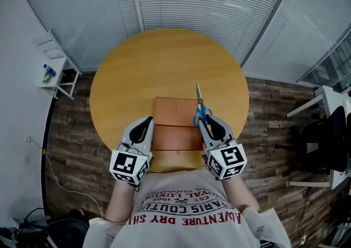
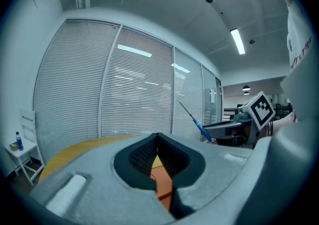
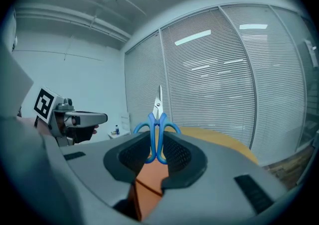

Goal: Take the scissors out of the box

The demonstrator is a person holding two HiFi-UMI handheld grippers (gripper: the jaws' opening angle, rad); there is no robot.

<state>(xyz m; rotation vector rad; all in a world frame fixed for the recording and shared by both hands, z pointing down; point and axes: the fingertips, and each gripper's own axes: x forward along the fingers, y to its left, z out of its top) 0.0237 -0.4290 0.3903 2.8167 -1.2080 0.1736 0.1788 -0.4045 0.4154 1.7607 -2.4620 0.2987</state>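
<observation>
Round wooden table [image 1: 164, 66], smooth honey-toned top, seen from above. A person in a printed T-shirt works two grey handheld grippers over a flat, rectangular orange-brown box [image 1: 175, 131] at the table's near edge.

R gripper [image 1: 208, 123] has its dark ribbed pads clamped on the blue plastic loop handles of the scissors [image 1: 201, 111]. The slim, pointed steel blades are closed and aim away from the person. The scissors are up in the air, out of the box, above its right edge, w/ the tips over bare tabletop.

L gripper [image 1: 147, 123] sits just beside the box's left edge. Its jaws meet at the tips, leaving a teardrop-shaped gap behind them, and hold nothing.

Each gripper carries a white cube w/ black square markers, L [image 1: 129, 167] & R [image 1: 227, 160].

The box has a matte surface w/ straight seams across it and a small notch near the far side.

Background: curved wall of fine horizontal blinds [image 1: 219, 0], dark wood-plank floor [image 1: 71, 148], small white side table [image 1: 52, 71] at left.
</observation>
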